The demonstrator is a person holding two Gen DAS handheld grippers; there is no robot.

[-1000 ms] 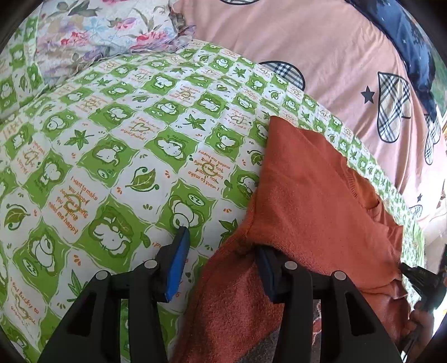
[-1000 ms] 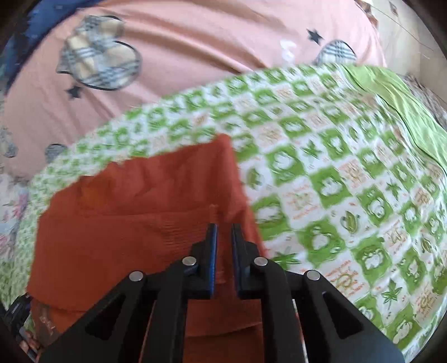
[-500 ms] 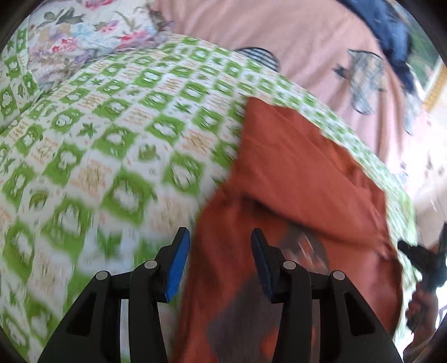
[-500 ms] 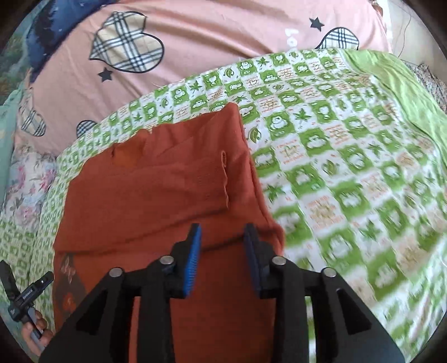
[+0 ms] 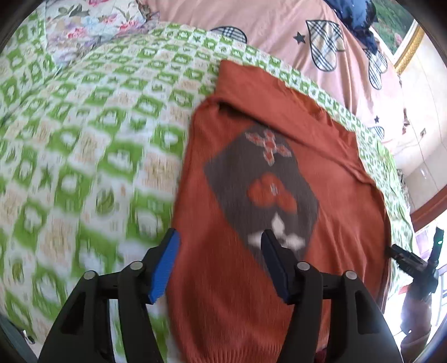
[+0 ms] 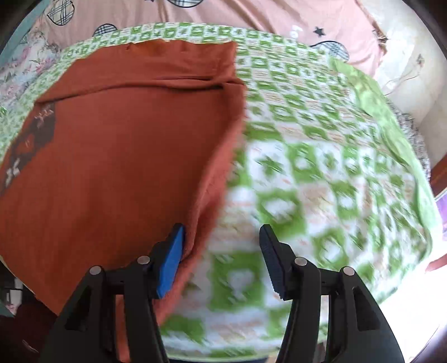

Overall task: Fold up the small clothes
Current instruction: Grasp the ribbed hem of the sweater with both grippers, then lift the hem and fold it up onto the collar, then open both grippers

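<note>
Green-and-white checked bedspread (image 5: 83, 134) covers the bed, and on it lies a rust-orange sweater (image 5: 279, 173), its top part folded over, grey patch with red motifs up. Left gripper (image 5: 219, 245) hangs over its near left edge, fingers apart, empty. Right gripper (image 6: 222, 240) straddles its right edge, fingers apart, empty. Pink quilt (image 5: 279, 22) lies beyond

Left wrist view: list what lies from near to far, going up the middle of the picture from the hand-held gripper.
Open left hand-held gripper → rust-orange knitted sweater with a grey diamond patch → green-and-white checked bedsheet → pink quilt with plaid hearts.
</note>
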